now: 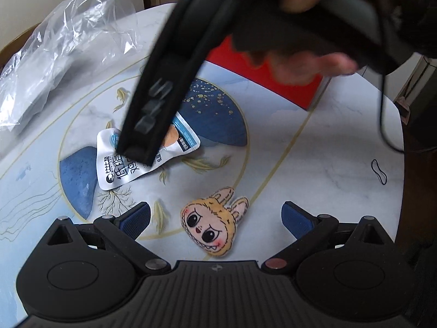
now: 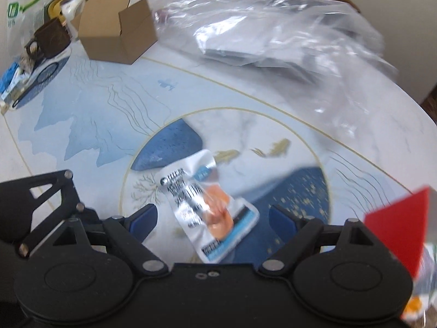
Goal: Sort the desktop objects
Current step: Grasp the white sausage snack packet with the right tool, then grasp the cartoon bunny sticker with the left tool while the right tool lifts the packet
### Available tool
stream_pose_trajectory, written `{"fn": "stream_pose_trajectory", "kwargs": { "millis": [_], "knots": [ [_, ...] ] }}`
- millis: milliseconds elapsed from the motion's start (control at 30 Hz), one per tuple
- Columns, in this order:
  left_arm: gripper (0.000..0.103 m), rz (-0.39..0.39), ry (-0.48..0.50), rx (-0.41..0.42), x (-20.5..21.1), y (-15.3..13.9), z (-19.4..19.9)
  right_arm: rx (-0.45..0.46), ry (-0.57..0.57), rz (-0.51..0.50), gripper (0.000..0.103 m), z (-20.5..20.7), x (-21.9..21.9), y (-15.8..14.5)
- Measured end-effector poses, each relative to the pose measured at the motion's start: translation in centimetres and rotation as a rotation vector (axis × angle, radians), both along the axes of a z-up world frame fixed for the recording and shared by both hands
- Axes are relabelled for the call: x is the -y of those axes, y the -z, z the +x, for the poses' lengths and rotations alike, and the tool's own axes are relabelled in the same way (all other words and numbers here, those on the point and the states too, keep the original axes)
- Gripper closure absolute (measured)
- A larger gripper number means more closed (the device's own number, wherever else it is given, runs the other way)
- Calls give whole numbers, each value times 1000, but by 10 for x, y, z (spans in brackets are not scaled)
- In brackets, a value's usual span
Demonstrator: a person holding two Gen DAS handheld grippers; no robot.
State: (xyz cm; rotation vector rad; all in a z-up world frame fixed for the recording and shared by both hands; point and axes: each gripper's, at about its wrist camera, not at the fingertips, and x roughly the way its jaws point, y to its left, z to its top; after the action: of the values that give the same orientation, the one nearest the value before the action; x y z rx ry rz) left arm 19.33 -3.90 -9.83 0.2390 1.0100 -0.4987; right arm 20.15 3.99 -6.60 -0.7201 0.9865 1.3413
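A silver snack pouch [image 2: 207,205] with an orange picture lies flat on the table's blue-and-white pattern. My right gripper [image 2: 213,218] hovers over it, open, its blue pads on either side of the pouch and clear of it. In the left wrist view the same pouch [image 1: 123,169] lies partly under one black finger [image 1: 139,147] of the right gripper. A yellow plush face with rabbit ears [image 1: 215,227] lies on the table near me. My left gripper [image 1: 215,218] stands open above it, its pads wide apart and touching nothing.
A red box [image 1: 262,71] stands behind the pouch. A crumpled clear plastic bag [image 2: 273,41] covers the far side. A cardboard box [image 2: 117,32] and a dark mug [image 2: 49,41] stand beyond. A black hair tie [image 1: 379,170] lies near the table edge.
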Motion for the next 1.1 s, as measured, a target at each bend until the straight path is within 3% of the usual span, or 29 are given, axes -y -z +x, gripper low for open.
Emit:
{"fn": "stream_pose_trajectory", "kwargs": {
  "millis": [333, 833, 1033, 1100],
  "knots": [
    [1, 3, -23, 12, -1, 3, 8, 5, -117, -36, 14, -15, -43, 21],
    [1, -20, -101, 13, -17, 5, 3, 20, -171, -59, 12, -18, -55, 43],
    [1, -15, -100, 32, -18, 6, 1, 26, -174, -51, 23, -18, -54, 41],
    [1, -12, -94, 35, -17, 6, 2, 26, -168, -38, 37, -17, -52, 39]
  ]
}}
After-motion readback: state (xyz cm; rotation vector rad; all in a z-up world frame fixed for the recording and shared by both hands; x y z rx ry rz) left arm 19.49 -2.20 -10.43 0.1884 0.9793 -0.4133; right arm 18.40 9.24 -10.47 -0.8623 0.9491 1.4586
